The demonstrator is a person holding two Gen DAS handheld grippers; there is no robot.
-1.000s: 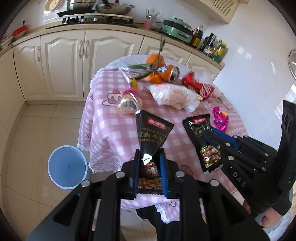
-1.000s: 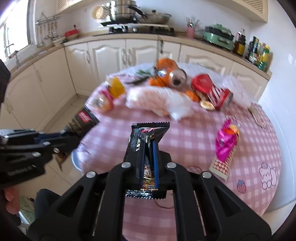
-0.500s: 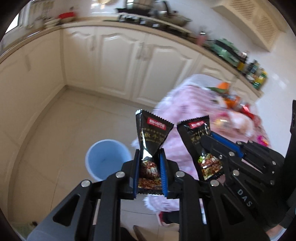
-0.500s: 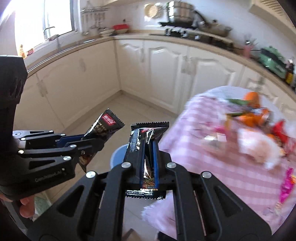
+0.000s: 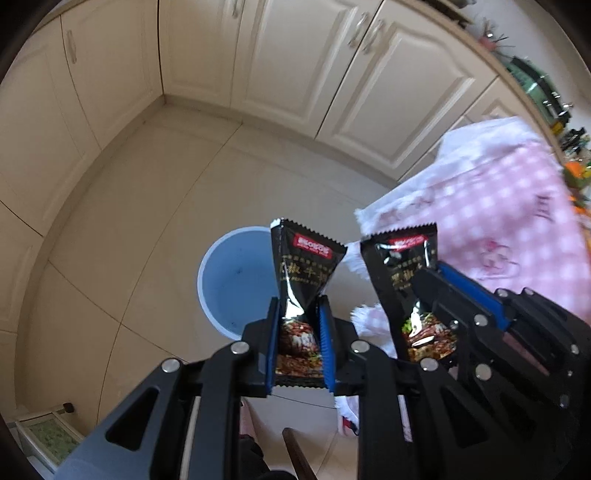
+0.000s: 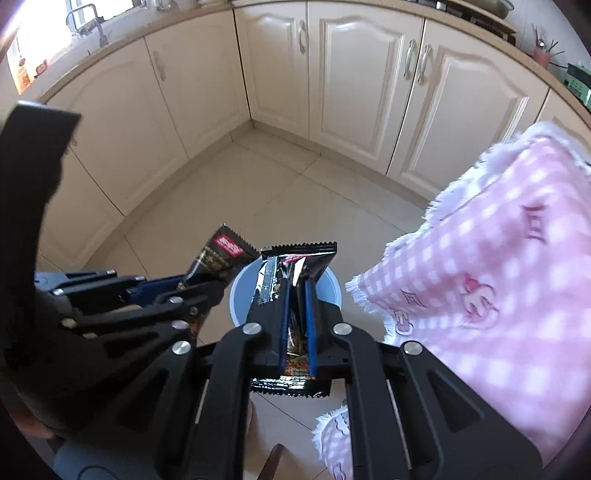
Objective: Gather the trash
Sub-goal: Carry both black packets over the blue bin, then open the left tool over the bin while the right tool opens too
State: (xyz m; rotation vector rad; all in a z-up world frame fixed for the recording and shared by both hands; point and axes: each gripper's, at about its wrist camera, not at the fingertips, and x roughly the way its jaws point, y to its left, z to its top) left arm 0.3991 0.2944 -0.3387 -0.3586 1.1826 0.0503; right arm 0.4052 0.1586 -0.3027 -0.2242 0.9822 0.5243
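Cream panelled cabinets [image 6: 354, 85] with metal handles [image 6: 416, 61] meet at an inside corner above a pale tiled floor [image 5: 147, 206]. At the right, a pink-and-white checked tablecloth [image 6: 498, 266] with a white fringed edge and cartoon prints hangs over the counter. On the worktop behind the cabinets, a faucet [image 6: 86, 14] stands near a bright window, and a pink utensil holder [image 6: 540, 55] sits at the far right.

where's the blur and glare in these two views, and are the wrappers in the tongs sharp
Left wrist view: tablecloth smeared by motion blur, wrapper sharp, small glare on its foil. Right wrist view: window corner blown out, tablecloth softly blurred, wrapper crisp; fisheye bends the cabinets.
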